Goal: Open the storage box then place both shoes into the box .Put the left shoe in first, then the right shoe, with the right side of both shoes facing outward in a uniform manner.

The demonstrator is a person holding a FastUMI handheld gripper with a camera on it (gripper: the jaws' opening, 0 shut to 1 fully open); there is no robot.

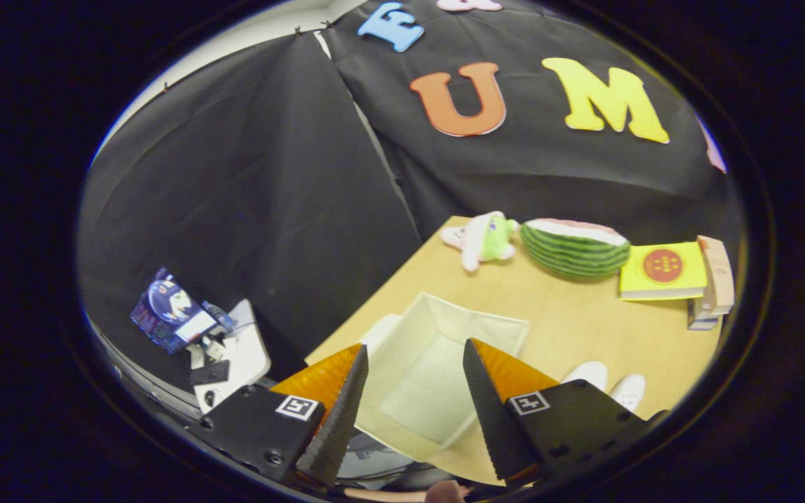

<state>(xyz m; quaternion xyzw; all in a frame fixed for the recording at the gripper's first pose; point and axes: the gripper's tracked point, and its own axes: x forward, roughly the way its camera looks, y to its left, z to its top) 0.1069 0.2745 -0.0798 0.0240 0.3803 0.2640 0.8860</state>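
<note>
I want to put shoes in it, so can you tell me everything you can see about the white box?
The storage box is a pale, cream-white box that looks like soft fabric, with thin upright walls and a flat bottom. It is open at the top and nothing can be seen inside it. It sits on the wooden table, near the table's edge, turned at an angle. The gripper is open, its fingers spread apart above the box without touching it. Two white shoes lie on the table beside the box.

Plush toy [485, 239], watermelon [574, 248] and yellow book [662, 270] line the table [584, 328].
</note>
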